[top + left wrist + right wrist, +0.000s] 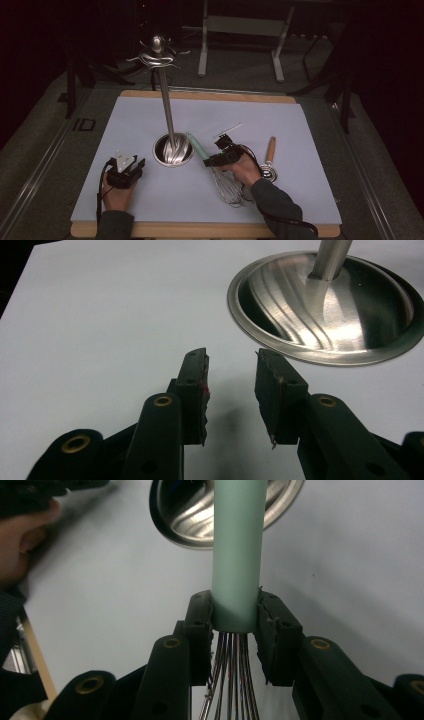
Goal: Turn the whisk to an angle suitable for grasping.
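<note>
Worktop (pixel 150 200) is carrying a pale sheet, wooden edge showing front and back. Utensil stand (pixel 173 149) is sitting left of centre, its round steel base holding a tall pole topped with curled hooks (pixel 156 57). Whisk (pixel 212 165) is lying just right of the base, mint-green handle pointing toward it, wire loops toward the person. A wooden-handled utensil (pixel 270 156) is resting further right, apart from the whisk. Right tongs (pixel 234 625) are clenching on the whisk where handle meets wires; the right gripper view is showing both pads pressing the green handle. Left tongs (pixel 231 390) are sitting released with nothing between them, hovering low over the sheet just short of the stand's base (pixel 325 307). Step in hand, as judged: the whisk is being grasped but is looking not yet lifted. Next move is likely calling for raising it, turning the handle end upward, and bringing it to a hook, while the left tongs are perhaps steadying the base.
</note>
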`<state>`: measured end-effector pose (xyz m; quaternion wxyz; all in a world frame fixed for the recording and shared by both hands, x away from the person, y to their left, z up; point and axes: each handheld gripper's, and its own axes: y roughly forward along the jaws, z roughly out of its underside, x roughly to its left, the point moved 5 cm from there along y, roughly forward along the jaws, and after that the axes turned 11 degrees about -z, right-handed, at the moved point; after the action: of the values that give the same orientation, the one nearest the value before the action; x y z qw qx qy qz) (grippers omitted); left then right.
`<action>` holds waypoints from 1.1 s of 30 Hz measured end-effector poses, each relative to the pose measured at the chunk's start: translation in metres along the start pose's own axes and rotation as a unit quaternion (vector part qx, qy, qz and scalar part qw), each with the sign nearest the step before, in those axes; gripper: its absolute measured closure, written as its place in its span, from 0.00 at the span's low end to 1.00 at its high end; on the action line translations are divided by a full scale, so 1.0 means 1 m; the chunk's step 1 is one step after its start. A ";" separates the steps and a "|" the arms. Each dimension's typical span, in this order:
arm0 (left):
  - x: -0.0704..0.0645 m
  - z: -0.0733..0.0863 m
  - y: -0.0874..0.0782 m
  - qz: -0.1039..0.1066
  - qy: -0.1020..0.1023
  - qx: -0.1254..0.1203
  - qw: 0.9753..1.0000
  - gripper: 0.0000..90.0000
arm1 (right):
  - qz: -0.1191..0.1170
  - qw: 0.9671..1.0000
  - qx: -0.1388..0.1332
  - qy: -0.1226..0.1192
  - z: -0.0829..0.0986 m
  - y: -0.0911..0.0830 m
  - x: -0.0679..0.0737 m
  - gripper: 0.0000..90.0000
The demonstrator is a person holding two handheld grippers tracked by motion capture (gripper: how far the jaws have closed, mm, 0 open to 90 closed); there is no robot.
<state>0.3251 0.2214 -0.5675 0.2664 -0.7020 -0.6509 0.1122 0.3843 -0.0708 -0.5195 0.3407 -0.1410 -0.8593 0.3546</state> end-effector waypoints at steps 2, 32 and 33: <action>0.000 0.000 0.000 0.000 0.000 0.000 1.000 0.74 | -0.002 1.000 -0.005 0.000 -0.002 -0.001 0.002 0.77; 0.002 0.000 -0.001 0.000 -0.011 -0.005 1.000 0.74 | 0.005 0.995 -0.072 -0.074 -0.025 -0.033 0.017 0.77; 0.002 0.000 -0.001 0.000 -0.011 -0.005 1.000 0.74 | 0.004 0.995 -0.073 -0.075 -0.026 -0.034 0.017 0.77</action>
<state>0.3245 0.2232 -0.5666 0.2554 -0.7020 -0.6544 0.1170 0.3893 -0.0732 -0.4742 0.2628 -0.1423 -0.9054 0.3016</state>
